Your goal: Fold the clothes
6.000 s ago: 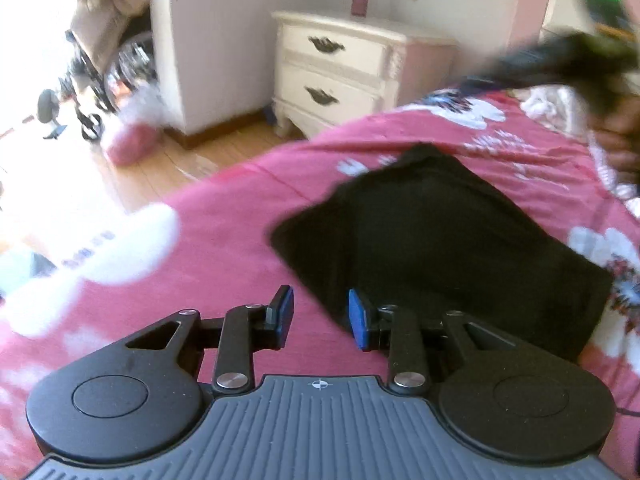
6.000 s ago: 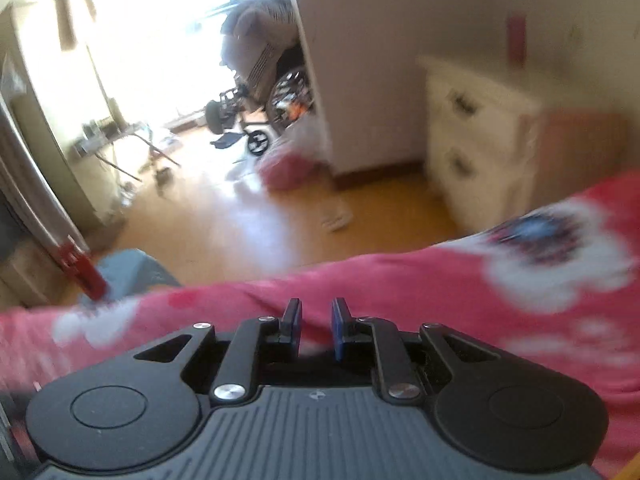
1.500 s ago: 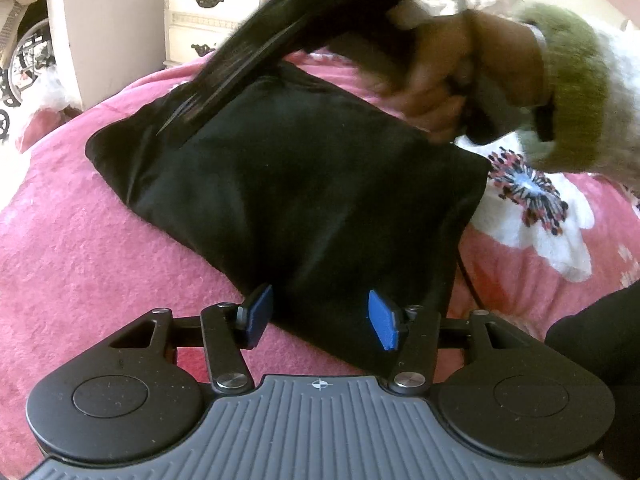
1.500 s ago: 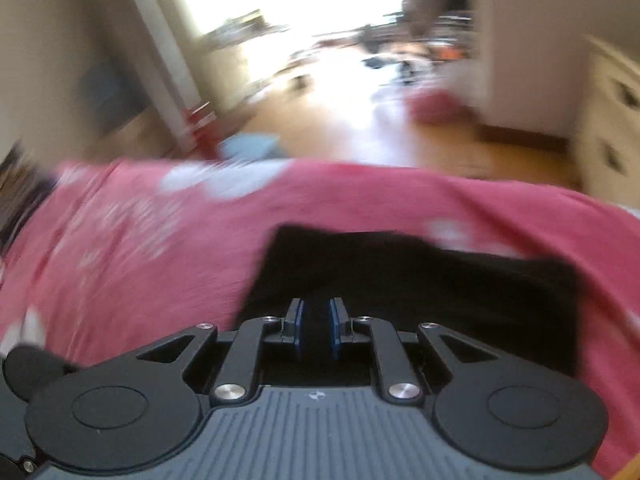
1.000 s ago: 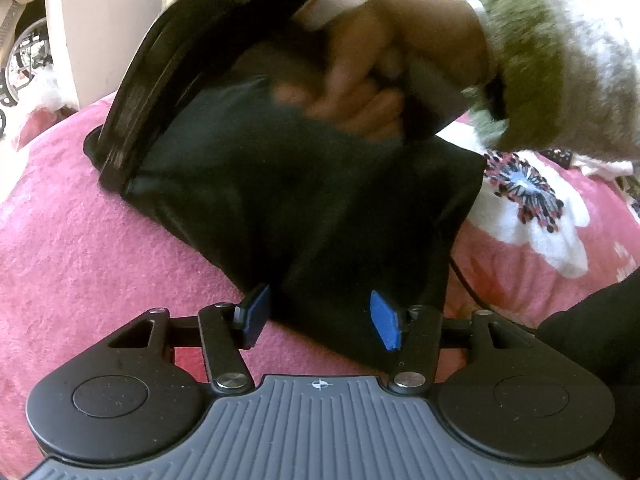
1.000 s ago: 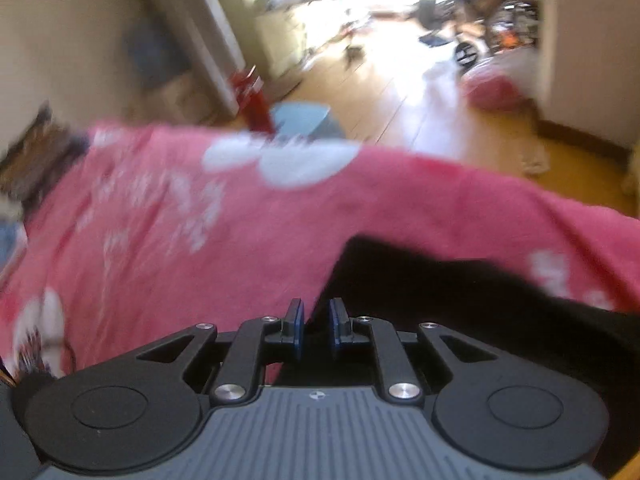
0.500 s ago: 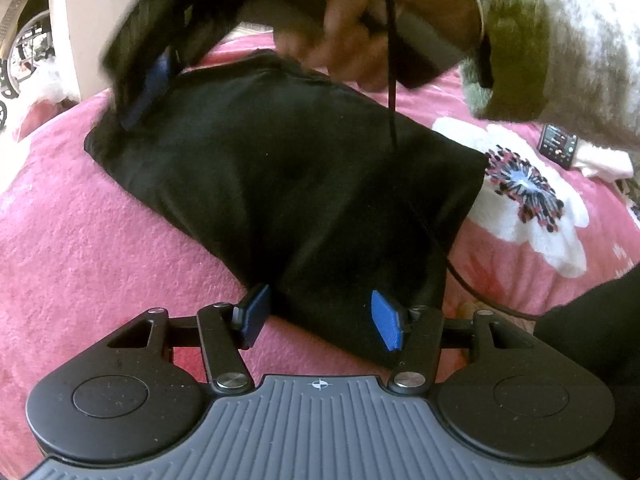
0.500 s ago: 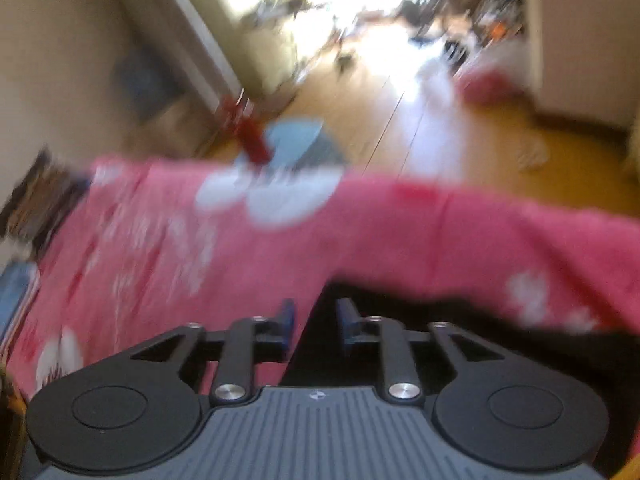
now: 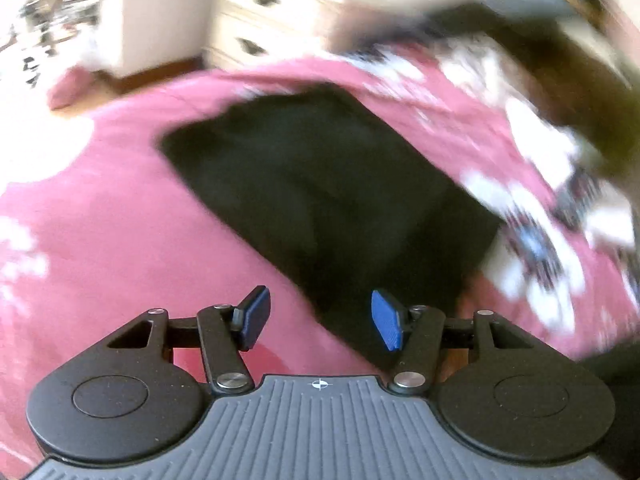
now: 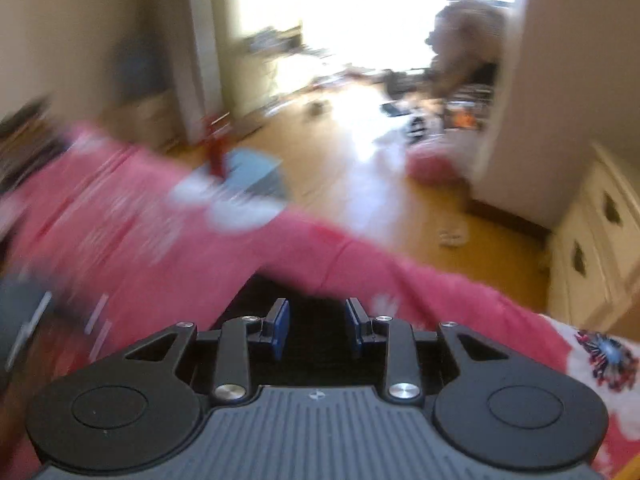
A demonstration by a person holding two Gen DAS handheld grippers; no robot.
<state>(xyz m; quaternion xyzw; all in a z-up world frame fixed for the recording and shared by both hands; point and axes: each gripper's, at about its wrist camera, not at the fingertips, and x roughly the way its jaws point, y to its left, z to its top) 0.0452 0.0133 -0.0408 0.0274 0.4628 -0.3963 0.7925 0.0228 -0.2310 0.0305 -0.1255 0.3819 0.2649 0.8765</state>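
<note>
— Where's the black garment from the left gripper?
— Just ahead, its near corner between spread, empty jaws, long axis slanting across the bed.
— Right gripper?
— Parted, holding nothing, over the far edge.

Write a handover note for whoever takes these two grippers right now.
Left gripper: open, empty, above the near edge of the black garment.
Right gripper: open after its jaws have just been opening, nothing pinched, garment beneath it.
Garment: lies flat as a folded rectangle on the pink floral bedspread, nobody holding it.
Done: a fold appears laid down and released.
Left: check the edges line up; perhaps one more fold. Both views are blurred, so look again first.
</note>
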